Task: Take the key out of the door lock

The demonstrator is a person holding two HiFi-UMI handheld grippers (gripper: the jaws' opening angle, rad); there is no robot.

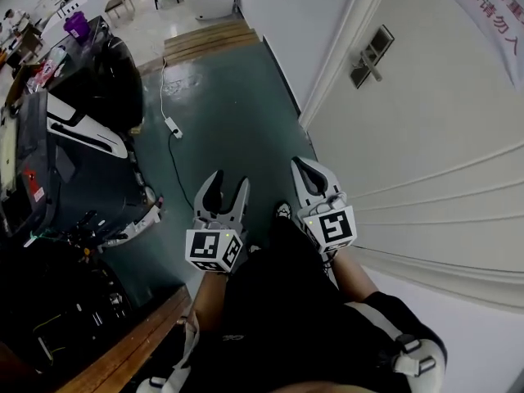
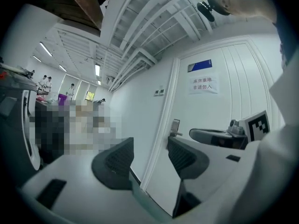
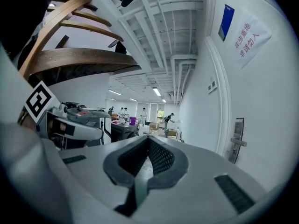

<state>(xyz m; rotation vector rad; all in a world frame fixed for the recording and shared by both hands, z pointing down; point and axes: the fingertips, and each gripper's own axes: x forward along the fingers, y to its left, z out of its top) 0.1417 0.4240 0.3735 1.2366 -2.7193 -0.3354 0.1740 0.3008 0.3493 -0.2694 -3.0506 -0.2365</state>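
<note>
**Both tools well short of the lock – right one nearer**

The person stands on the dark floor [image 1: 221,97] beside the white door [image 1: 426,137], both tools held low in front of the body. The left tool [image 1: 229,180] has its jaws spread with nothing between them. The right tool [image 1: 308,169] has its jaws pressed together at the tips, also on nothing.

The door lock [image 1: 370,56] sits on the door's near edge, at about 1 o'clock from the right tool in the head view and well apart from it. The left tool is farther off still, so the right one looks the natural choice for the reach. In the right gripper view the lock plate [image 3: 236,143] stands upright, long axis vertical, at 3 o'clock from the closed tips [image 3: 148,143]. Its lever juts sideways. The left gripper view shows the same lock [image 2: 174,127] at 1 o'clock from the open gap [image 2: 150,143].

The key itself is too small to make out – presumably in the plate, below the lever. The right jaws would need to part before any grasp.

A purple tub [image 1: 76,25] stands far off at 10 o'clock; its contents cannot be told.
</note>
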